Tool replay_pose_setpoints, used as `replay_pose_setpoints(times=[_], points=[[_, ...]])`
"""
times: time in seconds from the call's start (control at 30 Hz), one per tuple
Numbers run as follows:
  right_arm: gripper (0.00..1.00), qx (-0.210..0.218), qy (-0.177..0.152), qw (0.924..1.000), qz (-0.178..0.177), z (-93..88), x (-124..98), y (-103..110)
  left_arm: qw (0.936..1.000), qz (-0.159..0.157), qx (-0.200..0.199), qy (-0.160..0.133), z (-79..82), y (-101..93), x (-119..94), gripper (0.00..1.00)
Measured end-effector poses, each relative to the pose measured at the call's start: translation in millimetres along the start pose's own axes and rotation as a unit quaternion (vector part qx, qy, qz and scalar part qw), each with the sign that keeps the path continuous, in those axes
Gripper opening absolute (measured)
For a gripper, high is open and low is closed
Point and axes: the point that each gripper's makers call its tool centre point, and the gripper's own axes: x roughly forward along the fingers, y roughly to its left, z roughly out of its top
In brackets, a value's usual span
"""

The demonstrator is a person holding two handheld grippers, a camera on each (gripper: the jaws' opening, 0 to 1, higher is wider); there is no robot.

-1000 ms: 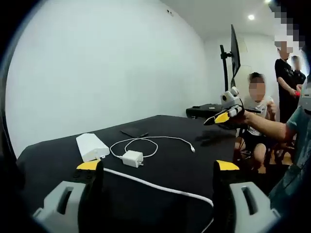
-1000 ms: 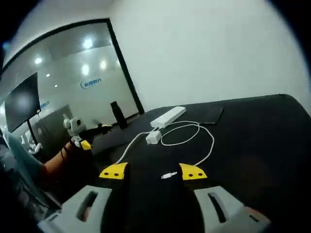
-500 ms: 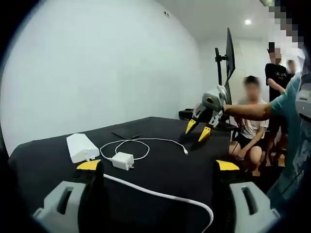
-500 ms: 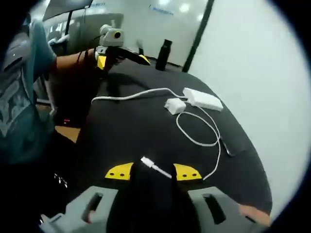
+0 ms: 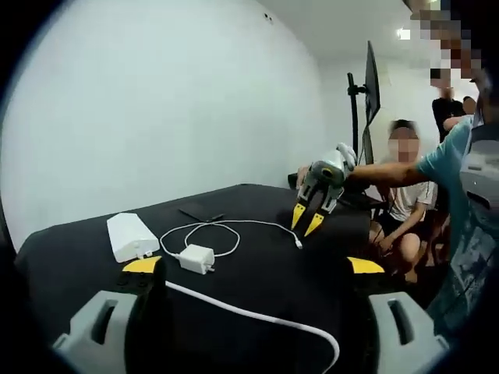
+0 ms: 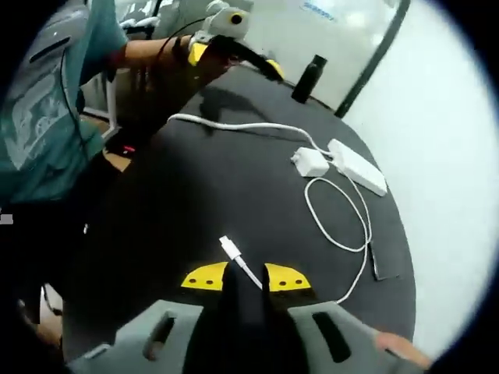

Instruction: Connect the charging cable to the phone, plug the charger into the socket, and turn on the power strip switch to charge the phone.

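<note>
Two hand-held grippers work the first step. The right hand-held gripper (image 6: 245,278) has nearly closed on the cable (image 6: 351,234) just behind its plug (image 6: 229,248); next, carry it to the phone (image 6: 380,261) on the worktop (image 6: 195,179). The left hand-held gripper (image 5: 253,266) hovers wide open, empty.

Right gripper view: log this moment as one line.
right gripper: closing on cable plug | left gripper: open, hovering | charger: unplugged beside power strip | phone: on table, unconnected

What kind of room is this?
Probably an office or lab: a monitor on a stand, a glass wall with ceiling lights reflected in it, and a black-covered table for practice.
</note>
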Motion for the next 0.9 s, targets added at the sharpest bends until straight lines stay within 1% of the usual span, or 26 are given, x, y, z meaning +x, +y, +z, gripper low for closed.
replay_pose_setpoints(times=[0.03,0.1,0.17,0.27,0.37,0.6,0.67,0.77,0.8,0.83,0.9], points=[[0.14,-0.001,0.002,1.0,0.004,0.5,1,0,1.0,0.001,0.0,0.001,-0.1,0.2,1,0.88],[0.14,-0.02,0.009,0.9996,0.015,0.1,4,2,1.0,0.002,0.002,0.003,0.7,-0.1,3,0.88],[0.14,-0.032,0.019,0.999,0.026,-3.8,7,1,1.0,0.003,0.001,-0.001,3.5,0.0,3,0.88],[0.13,-0.041,0.026,0.9981,0.039,-7.5,12,3,1.0,0.002,-0.001,-0.007,7.3,0.1,5,0.88],[0.11,-0.06,0.029,0.9971,0.038,-8.1,15,2,1.0,0.0,-0.001,-0.005,6.6,-0.3,6,0.88],[0.05,-0.061,0.03,0.997,0.038,-10.7,19,-1,1.0,-0.001,-0.007,-0.005,1.5,0.9,7,0.86],[0.04,-0.069,0.033,0.9964,0.035,-11.2,18,-1,1.0,-0.001,-0.007,-0.004,0.0,1.6,9,0.86],[0.04,-0.057,0.033,0.9973,0.031,-13.6,17,-5,1.0,-0.004,-0.007,-0.004,-0.7,1.4,11,0.85],[0.03,-0.045,0.032,0.9982,0.023,-12.8,16,-8,1.0,-0.005,-0.006,-0.005,-0.5,1.0,12,0.85],[0.03,-0.036,0.028,0.9988,0.019,-11.9,15,-10,0.9999,-0.006,-0.006,-0.006,-0.3,0.8,12,0.84],[0.03,0.002,0.006,0.9999,0.011,-6.5,12,-14,0.9999,-0.009,-0.002,-0.007,0.6,1.3,15,0.82]])
